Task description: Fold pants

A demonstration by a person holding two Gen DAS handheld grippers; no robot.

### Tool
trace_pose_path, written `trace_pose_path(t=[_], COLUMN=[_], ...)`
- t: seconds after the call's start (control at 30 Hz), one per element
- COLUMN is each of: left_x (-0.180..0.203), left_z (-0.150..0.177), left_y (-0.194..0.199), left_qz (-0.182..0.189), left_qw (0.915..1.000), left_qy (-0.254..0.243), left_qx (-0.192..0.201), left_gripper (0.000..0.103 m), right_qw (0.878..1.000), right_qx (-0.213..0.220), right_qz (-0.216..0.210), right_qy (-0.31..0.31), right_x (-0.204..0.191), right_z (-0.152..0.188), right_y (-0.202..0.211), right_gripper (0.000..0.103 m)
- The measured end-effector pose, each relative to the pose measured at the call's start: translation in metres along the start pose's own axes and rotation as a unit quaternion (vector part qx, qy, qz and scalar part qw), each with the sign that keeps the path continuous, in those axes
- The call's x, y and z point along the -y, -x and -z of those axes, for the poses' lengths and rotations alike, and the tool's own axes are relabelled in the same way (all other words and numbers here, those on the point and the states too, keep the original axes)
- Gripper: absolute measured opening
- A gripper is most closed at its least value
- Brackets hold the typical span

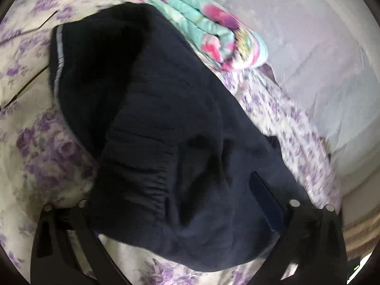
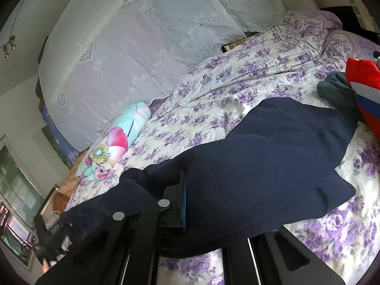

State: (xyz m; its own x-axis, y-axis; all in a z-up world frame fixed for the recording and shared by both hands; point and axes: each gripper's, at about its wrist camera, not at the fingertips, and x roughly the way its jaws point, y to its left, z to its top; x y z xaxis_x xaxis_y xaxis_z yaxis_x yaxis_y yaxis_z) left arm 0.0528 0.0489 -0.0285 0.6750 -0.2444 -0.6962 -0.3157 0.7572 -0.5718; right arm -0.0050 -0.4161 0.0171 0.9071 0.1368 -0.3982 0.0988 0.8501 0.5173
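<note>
navy pants (image 2: 261, 166) lie across a purple-floral bedspread (image 2: 237, 76), waistband draped over the left gripper (image 1: 185, 213), whose grip cannot be told. the right gripper (image 2: 213, 213) clamps the fabric; a rolled floral blanket (image 2: 114, 142) sits at ten o'clock.

A bed (image 2: 237, 76) covered with a cream sheet printed with purple flowers carries everything. Dark navy pants (image 2: 261, 166) lie spread across the sheet, one end lifted off it. A rolled turquoise blanket with pink flowers (image 2: 111, 147) lies on the bed's far edge, near a white lace curtain. A dark green garment (image 2: 337, 90) lies on the sheet beyond the pants, beside a red, white and blue cloth (image 2: 365, 90) at the right edge.
</note>
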Motion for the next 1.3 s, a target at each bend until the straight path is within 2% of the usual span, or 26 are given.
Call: trace_pose_path(t=[0.03, 0.1, 0.2, 0.37, 0.4, 0.43, 0.53, 0.57, 0.63, 0.67, 0.7, 0.83, 0.87, 0.93, 0.97, 1.0, 1.1, 1.23, 1.3], left_x=[-0.005, -0.017, -0.031, -0.042, -0.042, -0.046, -0.073, -0.081, -0.096, -0.101, -0.102, -0.096, -0.101, -0.100, -0.099, -0.097, -0.071, -0.055, -0.049], left_z=[0.000, -0.001, -0.002, 0.009, 0.009, 0.013, 0.022, 0.025, 0.032, 0.035, 0.037, 0.042, 0.047, 0.055, 0.056, 0.060, 0.060, 0.057, 0.057], left_y=[0.007, 0.019, 0.037, 0.086, 0.095, 0.103, 0.115, 0.116, 0.124, 0.129, 0.135, 0.136, 0.138, 0.132, 0.131, 0.130, 0.118, 0.092, 0.089], left_qz=[-0.010, -0.007, 0.026, 0.054, 0.063, 0.067, 0.067, 0.066, 0.075, 0.075, 0.077, 0.065, 0.060, 0.054, 0.057, 0.054, 0.037, -0.004, -0.008], left_qw=[0.9999, 0.9999, 0.9994, 0.9964, 0.9945, 0.9934, 0.9921, 0.9923, 0.9923, 0.9926, 0.9926, 0.9923, 0.9924, 0.9930, 0.9929, 0.9930, 0.9916, 0.9914, 0.9906], left_qy=[0.005, -0.001, -0.022, -0.063, -0.082, -0.093, -0.098, -0.091, -0.078, -0.077, -0.081, -0.101, -0.102, -0.099, -0.098, -0.100, -0.122, -0.128, -0.136], left_qx=[0.004, 0.008, -0.003, 0.017, 0.016, 0.008, -0.039, -0.051, -0.060, -0.056, -0.046, -0.033, -0.034, -0.035, -0.036, -0.033, -0.024, -0.026, -0.012], left_gripper=[0.064, 0.028, 0.026, 0.024, 0.024, 0.024, 0.024, 0.024, 0.024, 0.024, 0.024, 0.024, 0.027, 0.042, 0.053, 0.064, 0.084, 0.085, 0.084], right_qw=[1.000, 1.000, 1.000, 0.997, 0.996, 0.993, 0.984, 0.983, 0.982, 0.983, 0.985, 0.992, 0.994, 0.996, 0.996, 0.996, 0.994, 0.985, 0.983], right_qx=[-0.001, 0.001, 0.004, 0.004, -0.009, -0.044, -0.124, -0.134, -0.136, -0.128, -0.117, -0.088, -0.083, -0.082, -0.083, -0.087, -0.098, -0.116, -0.113], right_qz=[0.001, 0.001, -0.004, 0.000, 0.004, 0.007, 0.010, 0.011, 0.031, 0.045, 0.049, 0.052, 0.046, 0.035, 0.031, 0.025, 0.006, 0.005, 0.012], right_qy=[0.002, 0.007, 0.015, 0.075, 0.092, 0.112, 0.130, 0.127, 0.126, 0.123, 0.118, 0.077, 0.061, 0.028, 0.013, -0.004, -0.052, -0.129, -0.146], right_x=[0.001, 0.000, -0.003, -0.022, -0.023, -0.024, -0.015, -0.011, -0.006, -0.001, 0.002, 0.028, 0.038, 0.058, 0.064, 0.071, 0.082, 0.100, 0.101], right_z=[0.001, 0.005, 0.014, 0.047, 0.054, 0.062, 0.086, 0.091, 0.099, 0.100, 0.101, 0.101, 0.101, 0.099, 0.100, 0.099, 0.096, 0.079, 0.073], right_y=[0.003, 0.010, 0.030, 0.080, 0.089, 0.092, 0.101, 0.105, 0.117, 0.129, 0.140, 0.182, 0.191, 0.195, 0.193, 0.190, 0.173, 0.135, 0.125], right_gripper=[0.007, 0.006, 0.006, 0.006, 0.006, 0.006, 0.011, 0.017, 0.046, 0.072, 0.078, 0.079, 0.079, 0.078, 0.077, 0.073, 0.066, 0.064, 0.065])
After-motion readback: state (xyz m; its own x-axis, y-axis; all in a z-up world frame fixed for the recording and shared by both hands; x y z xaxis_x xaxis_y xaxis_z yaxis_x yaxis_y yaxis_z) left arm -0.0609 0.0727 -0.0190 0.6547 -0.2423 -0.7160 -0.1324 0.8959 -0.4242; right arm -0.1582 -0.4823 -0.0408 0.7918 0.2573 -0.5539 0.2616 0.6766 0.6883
